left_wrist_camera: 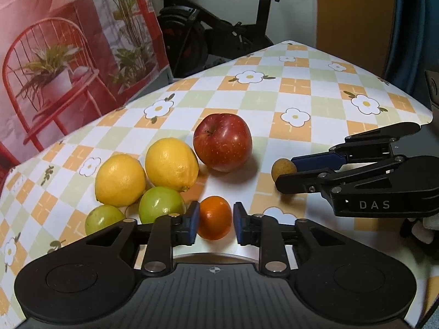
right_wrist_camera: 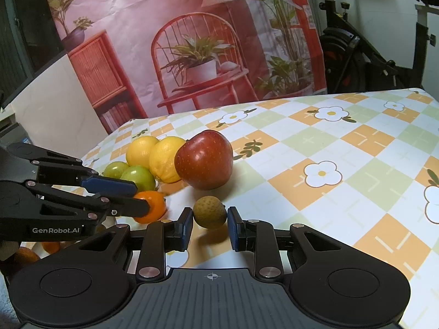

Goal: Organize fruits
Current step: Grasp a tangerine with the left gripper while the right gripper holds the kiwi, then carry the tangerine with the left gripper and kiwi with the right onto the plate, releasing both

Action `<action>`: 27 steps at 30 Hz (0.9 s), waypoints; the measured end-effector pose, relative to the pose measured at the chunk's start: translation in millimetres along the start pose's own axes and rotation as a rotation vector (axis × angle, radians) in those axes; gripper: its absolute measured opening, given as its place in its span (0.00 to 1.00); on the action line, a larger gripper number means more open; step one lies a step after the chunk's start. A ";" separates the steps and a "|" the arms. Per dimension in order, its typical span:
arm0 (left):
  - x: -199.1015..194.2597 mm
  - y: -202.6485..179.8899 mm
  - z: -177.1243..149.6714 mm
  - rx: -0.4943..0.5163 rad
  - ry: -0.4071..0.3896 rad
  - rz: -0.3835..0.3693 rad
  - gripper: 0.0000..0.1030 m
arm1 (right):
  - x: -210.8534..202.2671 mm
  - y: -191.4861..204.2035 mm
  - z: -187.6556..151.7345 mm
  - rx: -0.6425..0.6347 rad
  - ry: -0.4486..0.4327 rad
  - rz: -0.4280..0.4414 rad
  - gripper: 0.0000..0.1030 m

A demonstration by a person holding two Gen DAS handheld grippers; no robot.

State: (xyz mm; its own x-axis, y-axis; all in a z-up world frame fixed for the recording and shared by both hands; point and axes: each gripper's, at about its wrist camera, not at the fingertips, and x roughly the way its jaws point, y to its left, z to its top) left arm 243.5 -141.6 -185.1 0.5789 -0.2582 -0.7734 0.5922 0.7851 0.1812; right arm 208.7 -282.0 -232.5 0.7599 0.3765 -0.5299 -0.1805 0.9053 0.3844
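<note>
My left gripper (left_wrist_camera: 215, 215) is shut on a small orange mandarin (left_wrist_camera: 214, 217), low over the checked tablecloth (left_wrist_camera: 301, 101). From the right wrist view the same gripper (right_wrist_camera: 142, 197) comes in from the left, its tips on the mandarin (right_wrist_camera: 155, 208). My right gripper (right_wrist_camera: 210, 213) is shut on a small brownish-yellow round fruit (right_wrist_camera: 210, 211), which the left wrist view shows at its tips (left_wrist_camera: 284, 167). Behind both stand a red apple (left_wrist_camera: 222, 145), two lemons (left_wrist_camera: 119, 179) (left_wrist_camera: 171, 163) and two green fruits (left_wrist_camera: 162, 204) (left_wrist_camera: 103, 218), bunched together.
A pink printed backdrop (right_wrist_camera: 192, 41) stands along the table's far side, and an exercise bike (left_wrist_camera: 208, 27) is behind it. More orange fruits (right_wrist_camera: 50, 246) show under the left gripper at the table's near left. The cloth stretches bare to the right of the apple (right_wrist_camera: 343, 150).
</note>
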 end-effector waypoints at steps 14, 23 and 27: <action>12.2 4.9 7.4 0.004 0.037 0.005 0.43 | 0.6 -0.8 -1.0 0.002 0.002 0.002 0.24; 18.1 7.8 6.3 0.017 0.071 0.030 0.43 | 1.5 0.0 -1.5 0.001 0.004 0.004 0.24; 17.5 15.7 2.5 -0.013 0.083 0.020 0.35 | 1.3 -0.3 -1.1 0.002 0.004 0.004 0.24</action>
State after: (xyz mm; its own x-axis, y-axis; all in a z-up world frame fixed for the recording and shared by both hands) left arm 264.4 -135.3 -194.3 0.5419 -0.1952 -0.8175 0.5735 0.7969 0.1899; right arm 209.1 -281.5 -234.1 0.7563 0.3813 -0.5316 -0.1828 0.9034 0.3879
